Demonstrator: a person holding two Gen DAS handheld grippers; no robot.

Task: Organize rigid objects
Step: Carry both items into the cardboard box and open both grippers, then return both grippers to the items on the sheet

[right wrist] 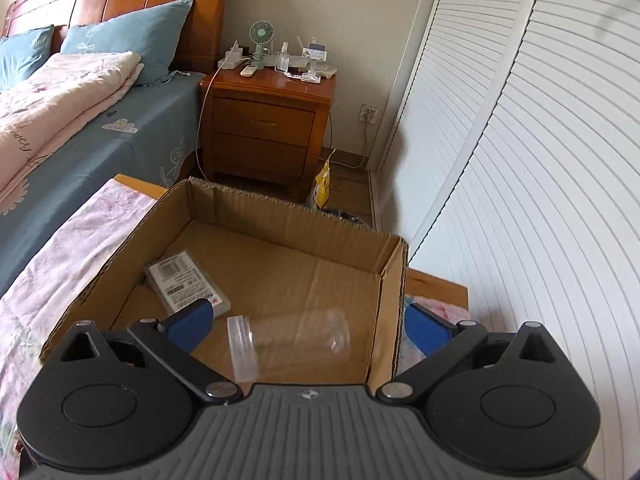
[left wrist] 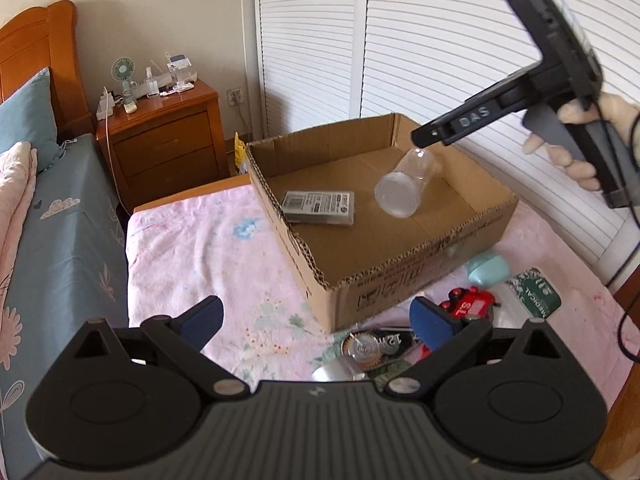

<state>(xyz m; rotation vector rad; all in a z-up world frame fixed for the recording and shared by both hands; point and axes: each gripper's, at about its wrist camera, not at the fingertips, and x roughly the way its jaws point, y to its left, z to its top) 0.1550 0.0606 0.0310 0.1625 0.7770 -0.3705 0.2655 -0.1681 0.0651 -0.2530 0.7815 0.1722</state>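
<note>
Inside the cardboard box (right wrist: 280, 280), the clear jar (right wrist: 288, 340) lies crosswise, lid left, below the wide-open right gripper (right wrist: 316, 328).

Carrying everything: a wooden table (left wrist: 182, 196) draped in a pink floral cloth (left wrist: 208, 256). Sitting directly on the cloth, an open cardboard box (left wrist: 400, 288). Lying just beside the box's near wall: a mint-green case (left wrist: 486, 268), a red toy car (left wrist: 474, 305), a green medical tin (left wrist: 536, 292) and a round metal lid (left wrist: 365, 347).
</note>
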